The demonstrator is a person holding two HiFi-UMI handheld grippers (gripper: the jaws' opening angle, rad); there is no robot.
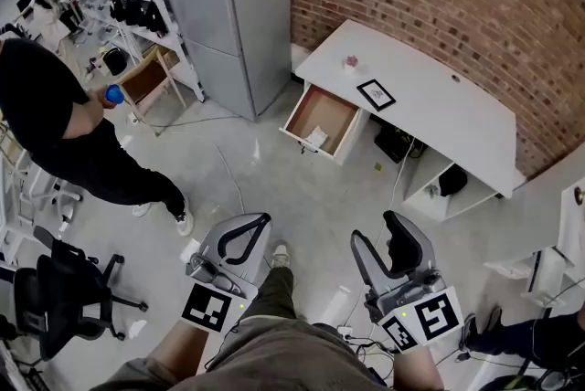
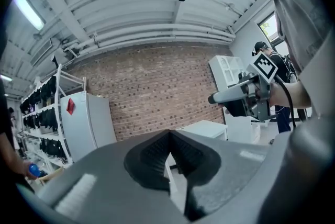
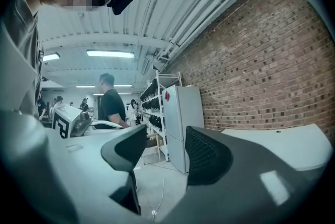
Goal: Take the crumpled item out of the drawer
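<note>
Two ribbed-pad grey tools: we hold left gripper [image 1: 262,218] jaws together, right gripper [image 1: 376,232] jaws apart; crumpled white item [image 1: 315,138] lies in open brown-lined drawer [image 1: 325,109].

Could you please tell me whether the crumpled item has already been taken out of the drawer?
No, the white crumpled item lies inside the open drawer, near its front panel.

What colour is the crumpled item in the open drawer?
White; the crumpled item lies near the front of the open drawer. Best seen in the head view.
</note>
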